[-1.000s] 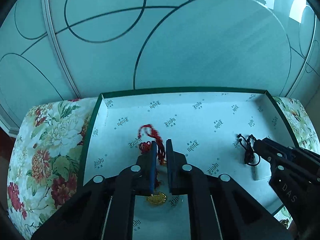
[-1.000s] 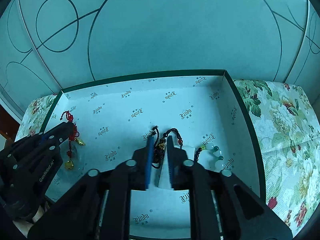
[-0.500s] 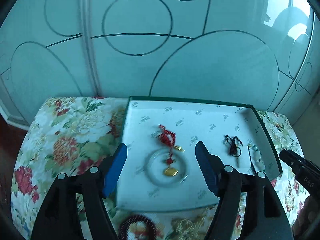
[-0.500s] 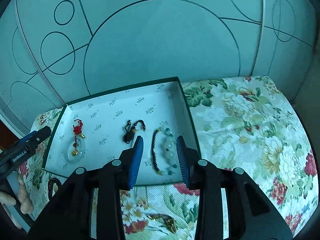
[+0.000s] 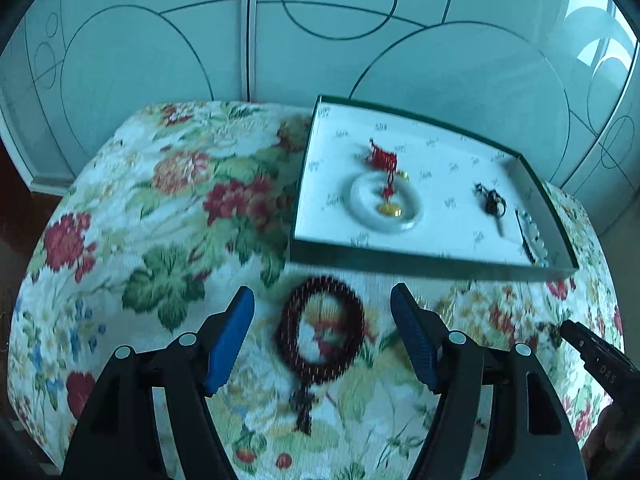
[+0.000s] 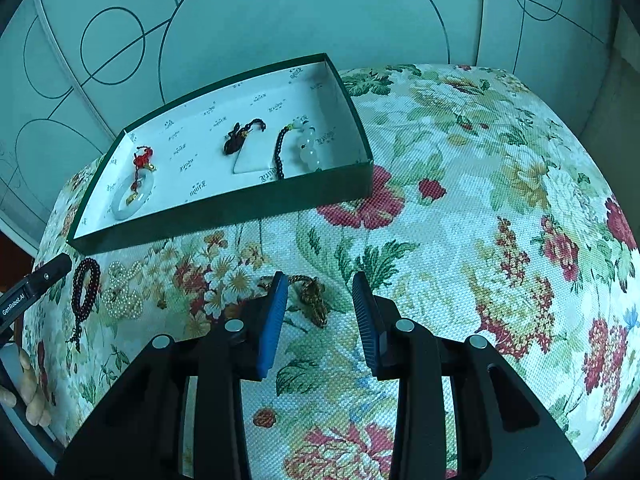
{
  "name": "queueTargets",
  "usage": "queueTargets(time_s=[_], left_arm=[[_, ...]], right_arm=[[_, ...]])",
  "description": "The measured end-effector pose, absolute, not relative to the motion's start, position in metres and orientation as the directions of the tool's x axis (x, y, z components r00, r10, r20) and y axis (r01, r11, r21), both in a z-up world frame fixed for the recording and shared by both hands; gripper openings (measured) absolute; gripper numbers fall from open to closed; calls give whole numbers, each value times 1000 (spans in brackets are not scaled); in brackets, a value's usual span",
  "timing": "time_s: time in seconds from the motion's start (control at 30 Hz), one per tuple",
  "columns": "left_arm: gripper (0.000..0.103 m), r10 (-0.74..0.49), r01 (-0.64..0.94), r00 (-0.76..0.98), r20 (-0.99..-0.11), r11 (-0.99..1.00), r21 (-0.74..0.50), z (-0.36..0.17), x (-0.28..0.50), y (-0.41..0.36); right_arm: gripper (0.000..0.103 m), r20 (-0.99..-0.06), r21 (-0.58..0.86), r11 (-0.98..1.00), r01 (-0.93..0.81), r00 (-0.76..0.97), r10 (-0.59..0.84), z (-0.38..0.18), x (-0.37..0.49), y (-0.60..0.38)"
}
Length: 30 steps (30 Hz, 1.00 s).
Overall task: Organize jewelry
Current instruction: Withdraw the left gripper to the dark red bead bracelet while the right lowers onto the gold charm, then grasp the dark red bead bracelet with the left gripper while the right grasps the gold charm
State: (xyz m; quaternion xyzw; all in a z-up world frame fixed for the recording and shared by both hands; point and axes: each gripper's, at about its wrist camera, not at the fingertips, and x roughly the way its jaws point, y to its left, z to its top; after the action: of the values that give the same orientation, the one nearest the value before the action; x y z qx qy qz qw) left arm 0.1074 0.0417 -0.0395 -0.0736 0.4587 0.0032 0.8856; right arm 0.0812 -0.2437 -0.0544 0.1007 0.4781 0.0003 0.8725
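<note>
A green box lined in white holds a jade ring with red tassel, a black-corded pendant and a bead string with pale stones. My left gripper is open above a dark red bead bracelet on the floral cloth. My right gripper is open over a gold-brown chain.
The floral cloth covers a round table. A pearl strand lies beside the red bracelet. Glass panels stand behind. The right gripper's tip shows in the left view, the left gripper's tip in the right view.
Both grippers let go of the jewelry in the box, opened and pulled back out of it. They now hang over pieces lying on the cloth in front.
</note>
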Motion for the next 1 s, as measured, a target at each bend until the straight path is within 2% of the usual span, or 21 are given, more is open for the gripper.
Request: queueTargets(time_s=[0.37,0.43,0.53,1.0], left_arm=[[70,-44,-81,565,-824,991,-109,-50,94,40],[70,-41,-82,565,-824,991,-105,-51,94,41],[70,-34,-87,561,-827,991,-99,-53,93,43],[70,-21,-98,547,-837,991,-89,-62,93,54]], right_arm=[[31,-835,107,992,67,548,53,-65,81,-231],[22,-835,83,994,69,550,32,-66,81,-230],[13,-832,64,996,64,554,18,-66,80,-231],[12,-821,77,995,70,571,23,-65,76,-230]])
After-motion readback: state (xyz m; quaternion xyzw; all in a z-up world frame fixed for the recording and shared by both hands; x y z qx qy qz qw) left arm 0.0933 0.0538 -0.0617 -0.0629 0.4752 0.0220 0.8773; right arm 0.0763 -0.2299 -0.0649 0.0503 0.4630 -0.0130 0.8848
